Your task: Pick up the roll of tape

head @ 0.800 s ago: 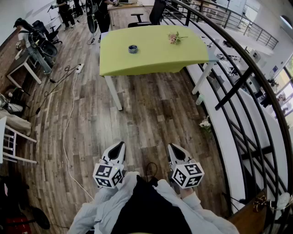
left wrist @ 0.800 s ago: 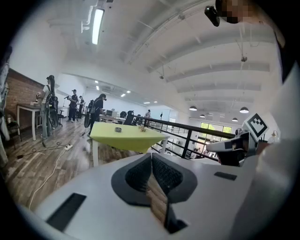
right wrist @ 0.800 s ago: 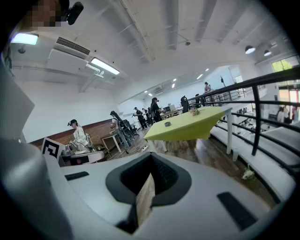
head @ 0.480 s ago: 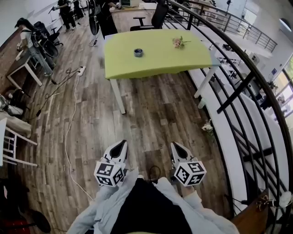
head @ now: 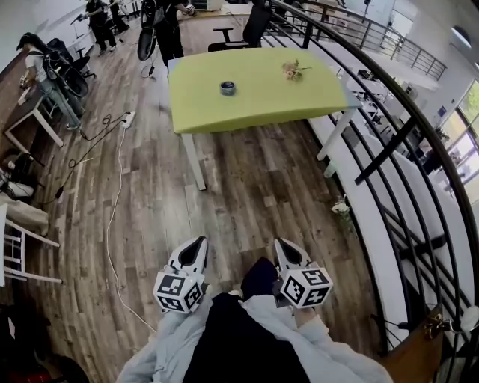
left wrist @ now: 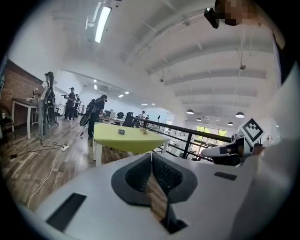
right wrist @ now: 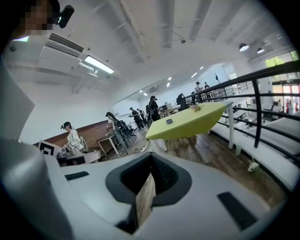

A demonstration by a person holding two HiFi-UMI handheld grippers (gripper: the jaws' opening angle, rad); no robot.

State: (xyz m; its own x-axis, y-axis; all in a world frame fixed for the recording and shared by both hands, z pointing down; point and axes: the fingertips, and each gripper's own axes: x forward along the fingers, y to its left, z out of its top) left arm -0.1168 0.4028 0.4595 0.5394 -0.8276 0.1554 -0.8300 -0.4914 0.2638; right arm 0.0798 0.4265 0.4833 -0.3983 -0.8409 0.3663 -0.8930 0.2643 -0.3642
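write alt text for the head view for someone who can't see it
A person on a wooden floor holds the left gripper and right gripper, both shut and empty, well short of a yellow-green table. A roll of tape and some flowers sit on it.

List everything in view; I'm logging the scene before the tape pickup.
table: 1, yellow-green top, white legs, ahead on the floor
roll of tape: 1, dark, on the table's left part
flowers: 1 bunch, pink, on the table's far right
chair: 1, black, behind the table
cable: 1, white, on the floor at left
railing: 1, black, along the right
left gripper: 1, grey, low in view, shut, empty
right gripper: 1, grey, low in view, shut, empty
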